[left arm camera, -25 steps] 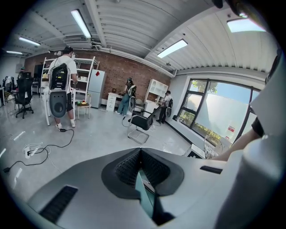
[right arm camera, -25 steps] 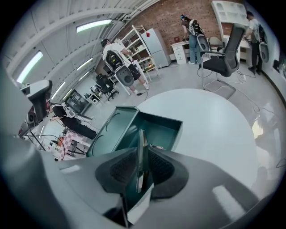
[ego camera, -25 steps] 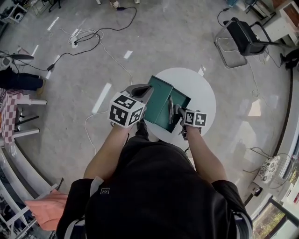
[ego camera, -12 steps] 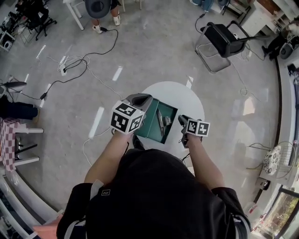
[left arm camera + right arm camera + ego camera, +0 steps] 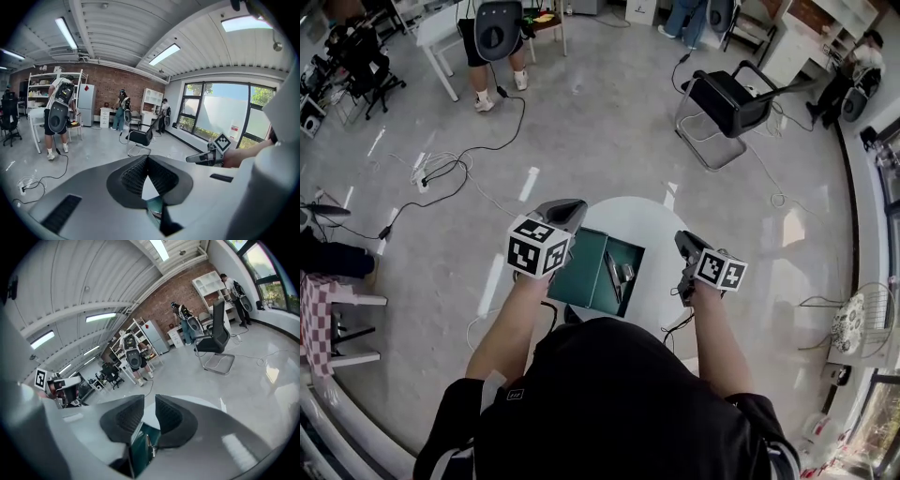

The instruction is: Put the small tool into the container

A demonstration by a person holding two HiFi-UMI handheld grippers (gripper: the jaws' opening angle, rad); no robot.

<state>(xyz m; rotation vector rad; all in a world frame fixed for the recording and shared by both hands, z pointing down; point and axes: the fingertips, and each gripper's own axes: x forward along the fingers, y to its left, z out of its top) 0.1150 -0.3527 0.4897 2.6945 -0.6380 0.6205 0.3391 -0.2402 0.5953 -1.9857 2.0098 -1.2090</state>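
Observation:
A dark green open container (image 5: 589, 272) sits on a small round white table (image 5: 654, 234). The small metal tool (image 5: 619, 273) lies inside it, toward its right side. My left gripper (image 5: 571, 206) hovers over the container's far left corner, its jaw tips touching, nothing held. My right gripper (image 5: 682, 240) hangs right of the container, above the table's edge, with a narrow gap between its jaws and nothing in it. The right gripper view looks down past the right gripper (image 5: 150, 404) at the container (image 5: 139, 452) and the tool (image 5: 149, 446). Below the left gripper (image 5: 146, 158) a strip of the container (image 5: 154, 205) shows.
A black office chair (image 5: 727, 98) stands on the floor beyond the table. Cables (image 5: 455, 161) trail across the floor at the left. A person (image 5: 492, 33) stands by a white desk at the back. A wire fan guard (image 5: 848, 330) lies at the right.
My right gripper has drawn away to the right, off the container, leaving the tool lying inside. Both grippers have risen. The left gripper stays near the container's left side.

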